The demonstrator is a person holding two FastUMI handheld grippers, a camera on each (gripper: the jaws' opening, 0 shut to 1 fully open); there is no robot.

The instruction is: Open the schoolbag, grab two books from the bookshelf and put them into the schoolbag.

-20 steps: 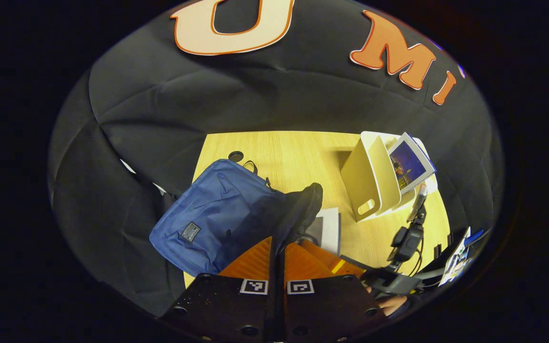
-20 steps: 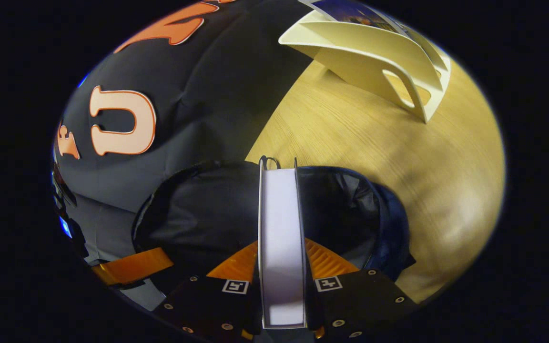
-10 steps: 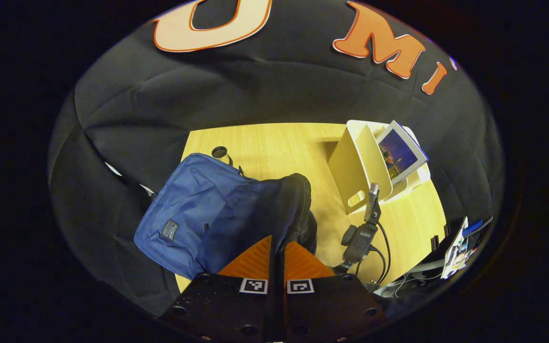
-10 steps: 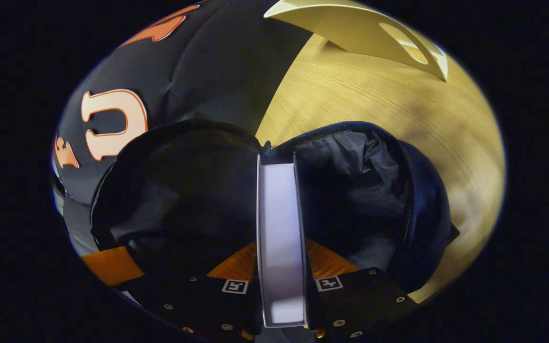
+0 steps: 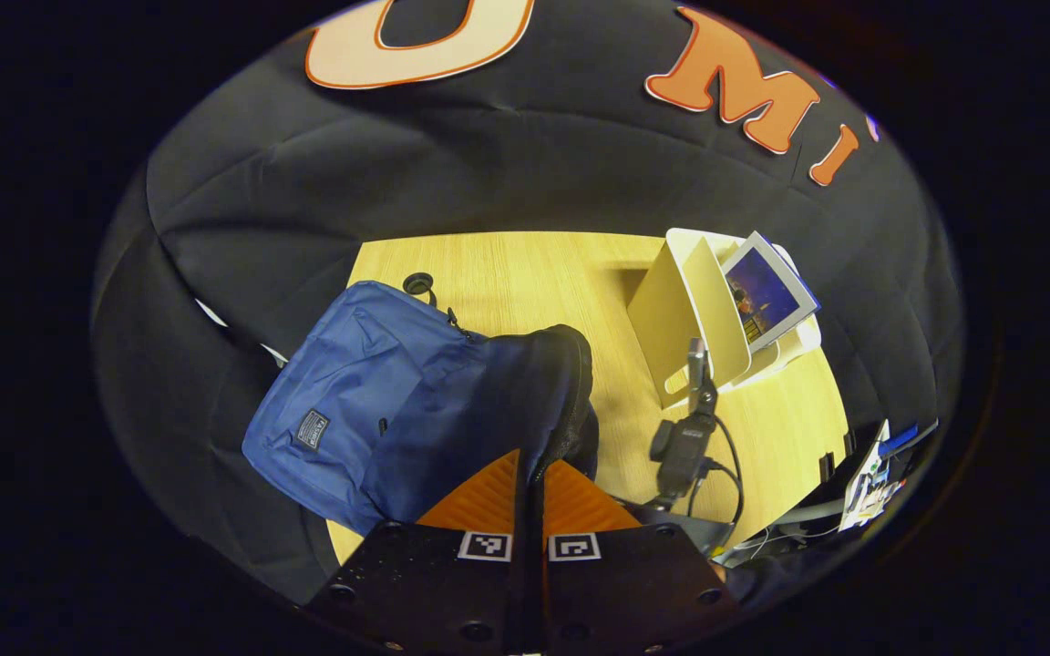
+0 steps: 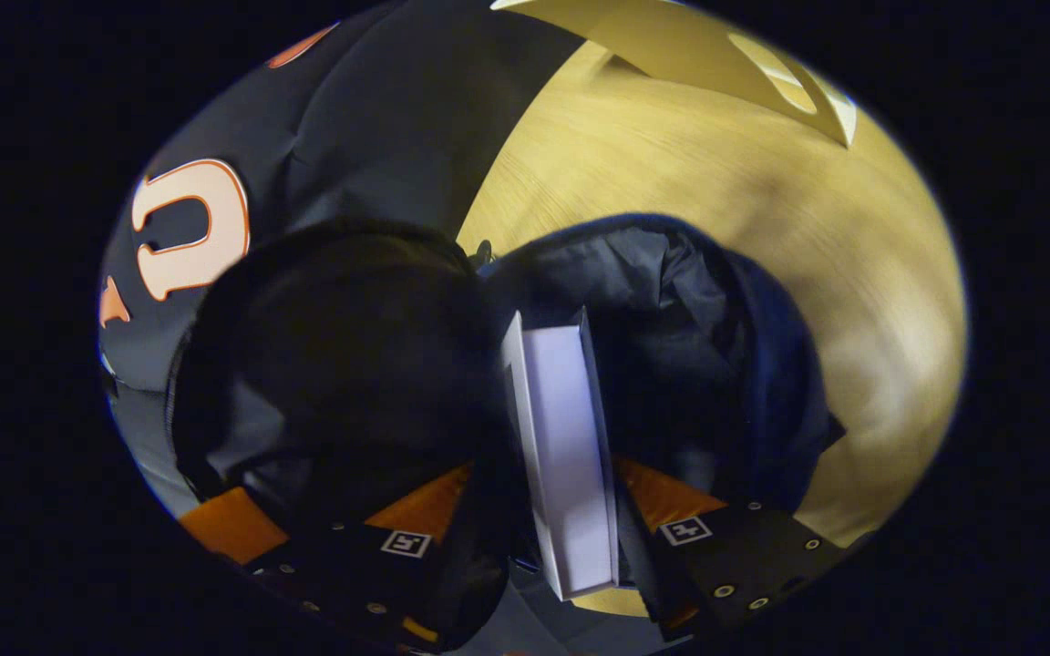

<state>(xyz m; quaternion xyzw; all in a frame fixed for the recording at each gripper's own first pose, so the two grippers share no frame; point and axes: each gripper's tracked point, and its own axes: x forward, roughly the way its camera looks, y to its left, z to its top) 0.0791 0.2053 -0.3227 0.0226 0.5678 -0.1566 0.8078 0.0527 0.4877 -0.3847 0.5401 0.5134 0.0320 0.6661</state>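
The blue schoolbag [image 5: 352, 401] lies on the wooden table [image 5: 525, 273], its mouth held up and open. My left gripper [image 5: 530, 465] is shut on the dark edge of that mouth. In the right gripper view, a white-edged book [image 6: 566, 437] stands slightly tilted inside the bag's dark lining [image 6: 671, 301]. My right gripper [image 6: 543, 466] is open around the book, with a gap on each side. The white bookshelf [image 5: 694, 319] stands at the table's right and holds a blue-covered book [image 5: 766, 292].
The right gripper's housing and cable [image 5: 684, 442] hang over the table between bag and bookshelf. A small black round thing [image 5: 417, 283] lies behind the bag. Clutter sits off the table's right edge [image 5: 867, 474]. Bare tabletop [image 6: 762, 210] stretches toward the bookshelf [image 6: 716, 55].
My right gripper pushed the book down into the bag, then spread its fingers and let go; the book now leans. My left gripper kept its hold on the bag's edge.
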